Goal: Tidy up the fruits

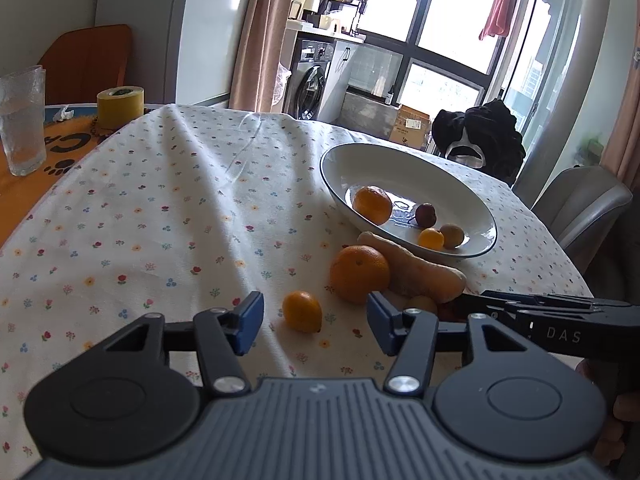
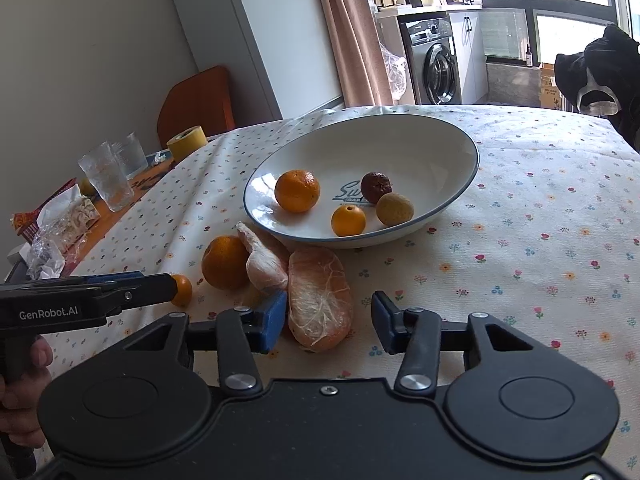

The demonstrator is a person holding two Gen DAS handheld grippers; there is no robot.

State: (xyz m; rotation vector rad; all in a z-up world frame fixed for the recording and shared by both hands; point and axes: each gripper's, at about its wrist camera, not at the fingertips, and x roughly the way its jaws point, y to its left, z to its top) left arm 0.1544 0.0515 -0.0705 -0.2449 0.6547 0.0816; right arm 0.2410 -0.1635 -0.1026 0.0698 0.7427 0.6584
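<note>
- Hovering low over the desk [image 1: 168, 208], the left tool [image 1: 315, 322] has its blue pads apart and empty, with a small orange fruit [image 1: 302, 311] on the cloth between them at lower centre of the left view
- The right tool [image 2: 329, 322] is likewise spread and holds nothing; a peeled citrus piece [image 2: 320, 298] lies just ahead between its pads, near the left one
- Left of that piece sit a second peeled segment [image 2: 262, 258] and a large orange [image 2: 224, 262], all still on the desk beside the bowl [image 2: 440, 136]
- In the bowl, centre of the right view, lie an orange [image 2: 297, 191], a smaller orange [image 2: 348, 220], a dark fruit [image 2: 376, 187] and a yellowish fruit [image 2: 395, 209]
- Judged so: four fruits are in, at least four remain outside, so roughly half is left
</note>
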